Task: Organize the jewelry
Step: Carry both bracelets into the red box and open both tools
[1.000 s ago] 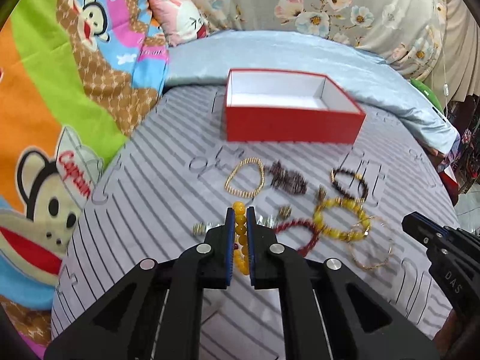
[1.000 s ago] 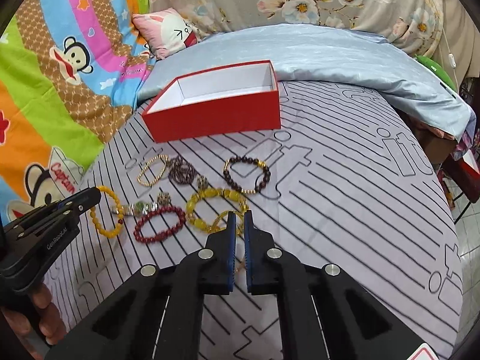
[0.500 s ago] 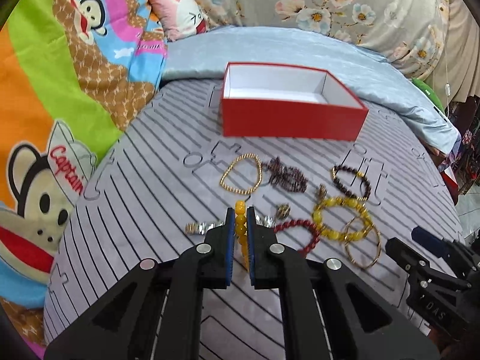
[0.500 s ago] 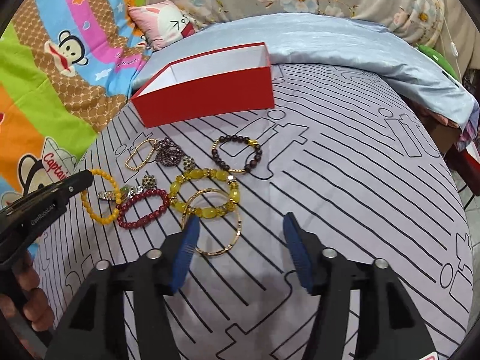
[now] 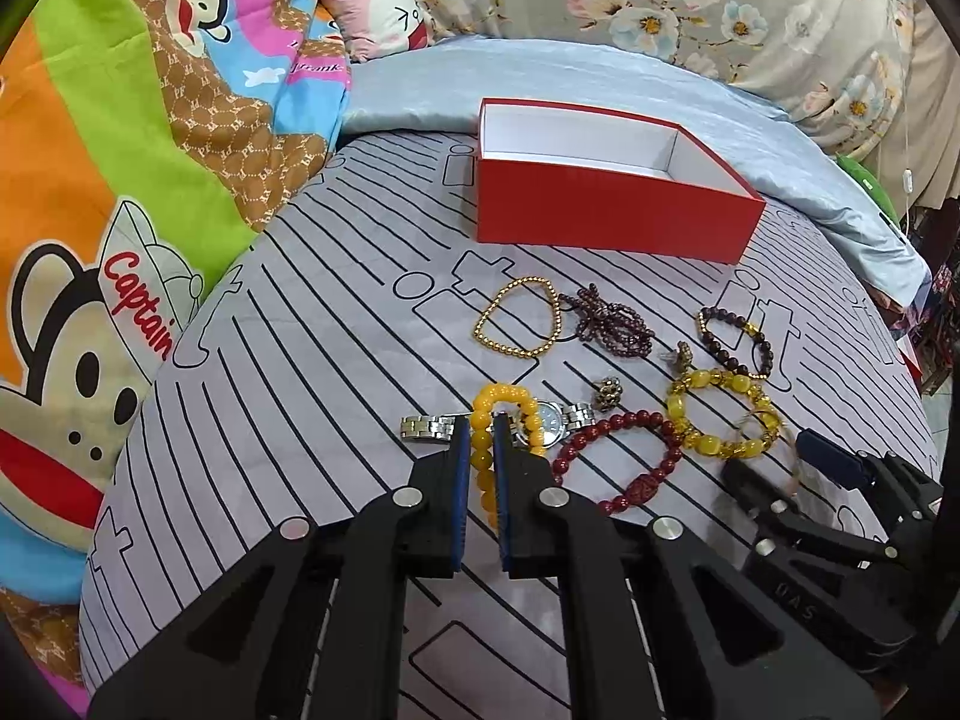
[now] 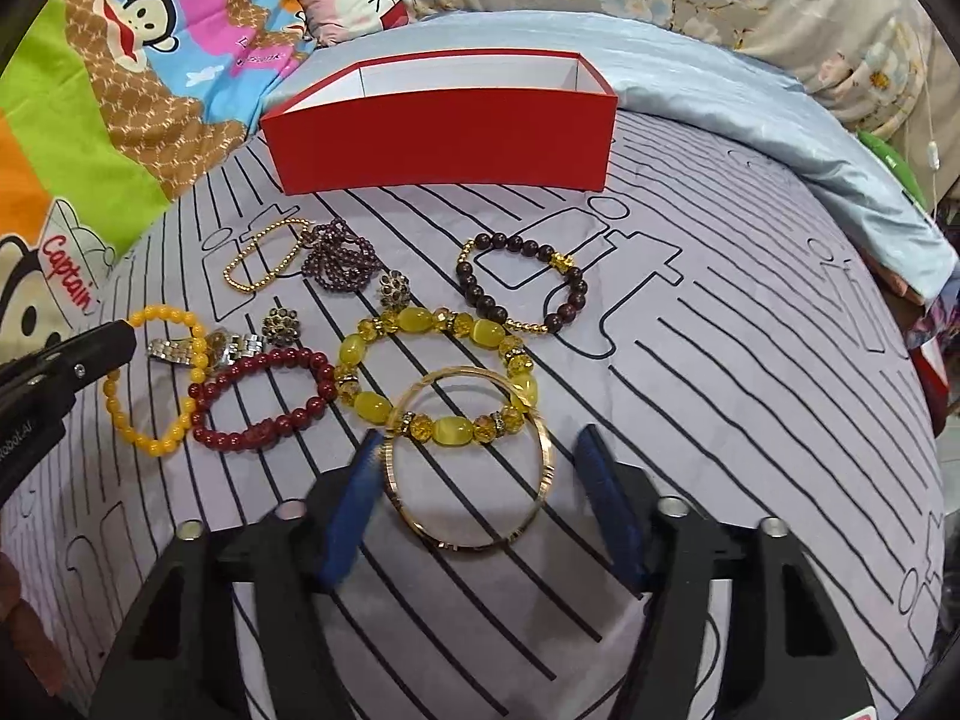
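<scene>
My left gripper [image 5: 480, 426] is shut on an orange bead bracelet [image 5: 501, 402], which also shows in the right wrist view [image 6: 150, 384]. A silver watch [image 5: 552, 417] lies under the bracelet. My right gripper [image 6: 480, 450] is open, its fingers on either side of a thin gold bangle [image 6: 471, 462] on the bed. A red open box [image 5: 606, 204] with a white inside stands at the far side, also seen in the right wrist view [image 6: 444, 144]. Red [image 6: 264, 399], yellow [image 6: 438, 372], dark brown [image 6: 519, 279], purple [image 6: 342, 261] and gold bead [image 6: 264, 261] bracelets lie between.
All lies on a grey striped bed sheet [image 5: 288, 360]. A bright cartoon blanket [image 5: 90, 210] is at the left, a blue quilt [image 5: 570, 78] and a pink pillow [image 5: 372, 12] behind the box. Two small brooches [image 6: 393, 288] lie among the bracelets.
My right gripper opened and moved forward around the gold bangle. My left gripper stayed shut on the orange bracelet and shifted slightly left.
</scene>
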The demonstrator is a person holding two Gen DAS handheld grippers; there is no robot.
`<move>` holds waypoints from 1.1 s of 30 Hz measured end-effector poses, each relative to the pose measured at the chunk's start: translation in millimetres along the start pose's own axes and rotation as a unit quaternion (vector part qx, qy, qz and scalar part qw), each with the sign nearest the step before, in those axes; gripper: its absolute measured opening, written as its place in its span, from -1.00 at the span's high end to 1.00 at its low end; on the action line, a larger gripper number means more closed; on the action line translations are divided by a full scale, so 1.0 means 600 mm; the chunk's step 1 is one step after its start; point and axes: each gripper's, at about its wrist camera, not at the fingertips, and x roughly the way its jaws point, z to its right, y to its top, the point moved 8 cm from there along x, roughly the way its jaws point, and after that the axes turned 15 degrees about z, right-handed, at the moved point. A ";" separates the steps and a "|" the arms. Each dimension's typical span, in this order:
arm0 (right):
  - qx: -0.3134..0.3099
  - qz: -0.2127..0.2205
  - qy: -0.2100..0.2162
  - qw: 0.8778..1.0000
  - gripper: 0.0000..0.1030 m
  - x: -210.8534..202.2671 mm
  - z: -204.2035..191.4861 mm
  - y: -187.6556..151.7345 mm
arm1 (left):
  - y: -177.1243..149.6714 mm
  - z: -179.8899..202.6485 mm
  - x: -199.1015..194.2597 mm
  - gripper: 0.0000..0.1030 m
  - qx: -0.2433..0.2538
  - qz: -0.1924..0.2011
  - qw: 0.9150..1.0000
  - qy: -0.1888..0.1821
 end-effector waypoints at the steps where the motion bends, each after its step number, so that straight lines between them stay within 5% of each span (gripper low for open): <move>1: 0.000 0.000 0.001 1.000 -0.03 -0.001 0.001 0.000 | -0.001 -0.001 0.001 0.86 -0.001 -0.001 1.000 0.000; 20: 0.036 0.066 0.032 0.997 -0.02 -0.087 0.021 0.086 | 0.057 0.014 -0.037 0.86 0.000 0.036 0.999 -0.016; 33: 0.035 0.090 0.042 0.994 -0.02 -0.043 0.043 0.196 | 0.170 0.051 0.020 0.86 0.025 0.063 0.997 -0.018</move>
